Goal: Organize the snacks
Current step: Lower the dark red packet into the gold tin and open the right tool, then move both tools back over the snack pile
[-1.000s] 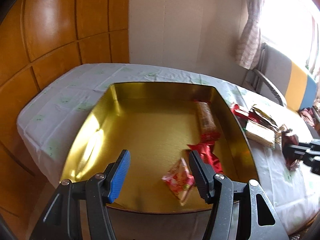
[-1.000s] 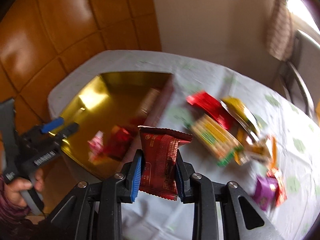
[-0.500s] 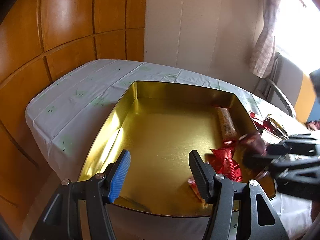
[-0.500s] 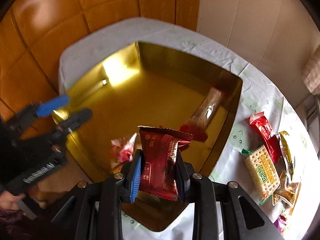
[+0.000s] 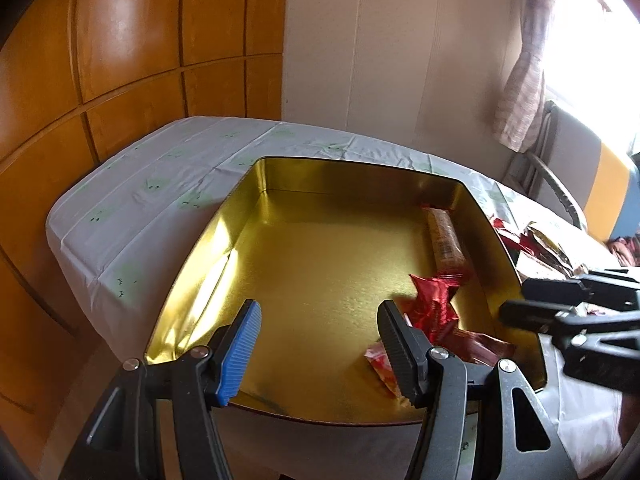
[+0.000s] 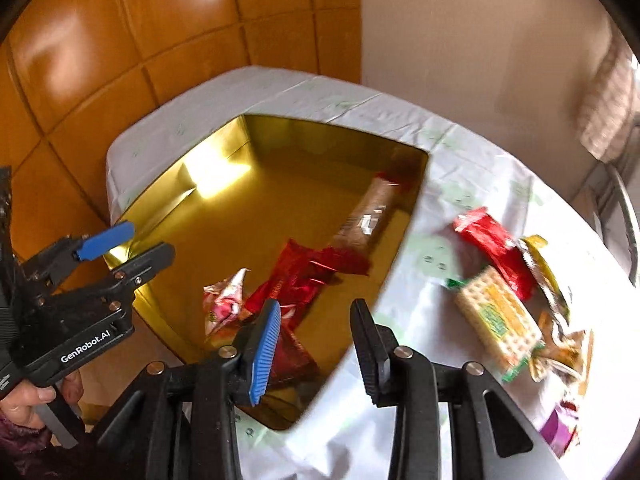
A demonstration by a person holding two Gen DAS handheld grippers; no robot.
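1. The right gripper (image 6: pixel 314 344) no longer holds the dark red packet (image 6: pixel 294 354) it was clamped on a second ago; its jaws are opening and nothing sits between them now.
2. That packet now lies in the gold tin (image 6: pixel 224 208), in the near right corner beside the other wrappers. The left wrist view shows it there too, flat on the tin floor close to the right wall (image 5: pixel 482 346).
3. The tin now holds, as far as can be seen, four snacks: the dropped packet, a crumpled shiny red wrapper (image 5: pixel 434 298), a small pink-and-white packet (image 6: pixel 224 304) and a long brown biscuit roll (image 5: pixel 444 236) along the right wall.
4. The left gripper (image 5: pixel 316 344) hangs over the near edge of the tin just as it did a second ago, jaws apart and empty. A hand (image 6: pixel 24 394) grips its handle at the lower left of the right wrist view.
5. For the task, this reads as one more snack put away, with the right gripper free for the next one.
6. Plenty remains on the white tablecloth (image 6: pixel 440 168) to the right of the tin: a red packet (image 6: pixel 494 242), a green-edged cracker pack (image 6: pixel 498 320), a gold-and-yellow packet (image 6: pixel 542 268) and a purple one (image 6: pixel 558 430) at the edge, partly blurred.
7. The cracker pack lies nearest the right gripper, so it looks a likely next pick.
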